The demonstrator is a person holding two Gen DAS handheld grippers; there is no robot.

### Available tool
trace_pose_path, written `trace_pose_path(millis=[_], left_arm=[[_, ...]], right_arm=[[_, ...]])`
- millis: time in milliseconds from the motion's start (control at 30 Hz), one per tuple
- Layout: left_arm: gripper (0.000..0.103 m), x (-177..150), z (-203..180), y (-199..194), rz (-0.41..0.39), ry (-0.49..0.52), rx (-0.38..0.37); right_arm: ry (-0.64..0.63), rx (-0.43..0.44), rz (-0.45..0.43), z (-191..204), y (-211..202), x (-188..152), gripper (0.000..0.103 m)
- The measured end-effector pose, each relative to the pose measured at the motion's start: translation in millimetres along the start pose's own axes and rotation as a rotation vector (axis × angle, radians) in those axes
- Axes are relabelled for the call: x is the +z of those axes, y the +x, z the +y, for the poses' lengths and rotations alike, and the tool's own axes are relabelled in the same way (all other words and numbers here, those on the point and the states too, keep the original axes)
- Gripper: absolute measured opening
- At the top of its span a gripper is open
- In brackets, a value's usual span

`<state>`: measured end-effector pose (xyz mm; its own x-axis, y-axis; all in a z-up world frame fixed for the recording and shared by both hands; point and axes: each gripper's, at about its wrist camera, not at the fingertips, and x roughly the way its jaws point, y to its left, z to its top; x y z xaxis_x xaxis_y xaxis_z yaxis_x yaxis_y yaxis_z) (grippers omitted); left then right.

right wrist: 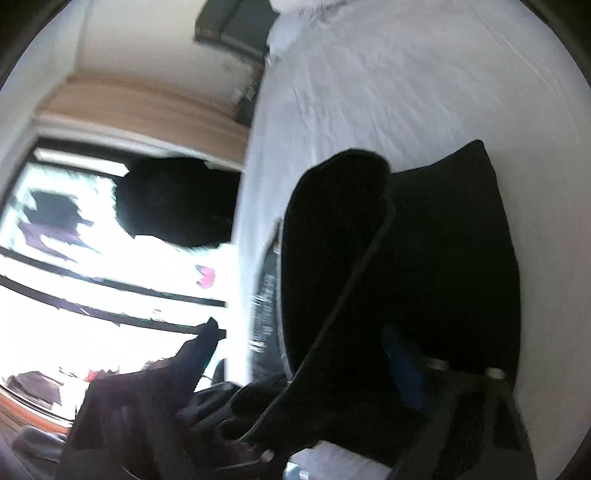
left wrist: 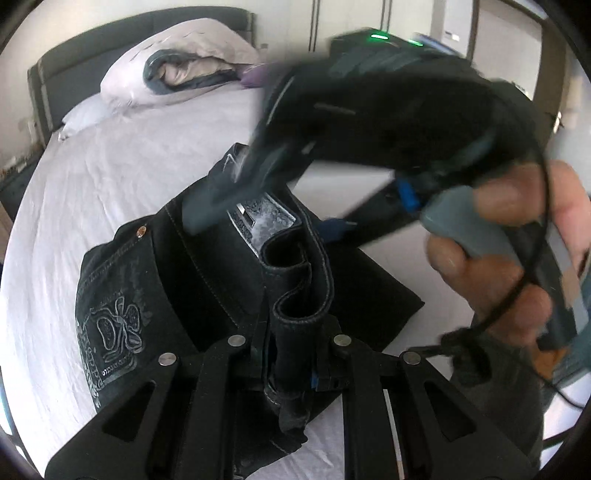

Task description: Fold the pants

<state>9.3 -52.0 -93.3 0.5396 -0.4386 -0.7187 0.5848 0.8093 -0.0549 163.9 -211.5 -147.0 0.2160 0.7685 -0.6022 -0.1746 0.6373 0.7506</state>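
Observation:
Black jeans [left wrist: 229, 273] with a white print on the back pocket lie part-folded on the white bed sheet [left wrist: 92, 192]. My left gripper [left wrist: 291, 354] is shut on a bunched fold of the jeans' waistband, lifted a little. My right gripper [left wrist: 229, 192], blurred by motion, reaches in from the right, held by a hand [left wrist: 509, 258]; its tip is at the jeans' waist label. In the right wrist view the jeans [right wrist: 424, 258] fill the middle as a dark mass and hide the right gripper's fingers.
Pillows and a folded duvet [left wrist: 177, 70] lie at the head of the bed by the dark headboard [left wrist: 74, 62]. The bed's left edge [right wrist: 247, 206] borders a bright window [right wrist: 92, 277]. Wardrobe doors [left wrist: 351, 18] stand behind.

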Motion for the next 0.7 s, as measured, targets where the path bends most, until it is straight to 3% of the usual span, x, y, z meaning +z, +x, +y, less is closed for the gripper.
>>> trace_pose_path(millis=[33, 67, 133, 533, 700], left_arm=[[0.013, -12, 4, -6, -0.001, 0.005, 0.004], [0.013, -13, 2, -7, -0.001, 0.009, 0.006], [0.013, -14, 6, -2, 0.002, 0.011, -0.005], [0.013, 15, -24, 50, 0.041, 0.107, 0.004], [0.013, 21, -39, 69, 0.051, 0.139, 0.033]], right_arm=[[-0.018, -0.031, 0.009, -1, 2, 2, 0.033], [-0.02, -0.063, 0.011, -4, 3, 4, 0.025], [-0.005, -0.068, 0.002, -10, 1, 4, 0.019], [-0.03, -0.107, -0.024, -35, -21, 9, 0.016], [-0.037, -0.071, -0.033, -52, -18, 9, 0.016]])
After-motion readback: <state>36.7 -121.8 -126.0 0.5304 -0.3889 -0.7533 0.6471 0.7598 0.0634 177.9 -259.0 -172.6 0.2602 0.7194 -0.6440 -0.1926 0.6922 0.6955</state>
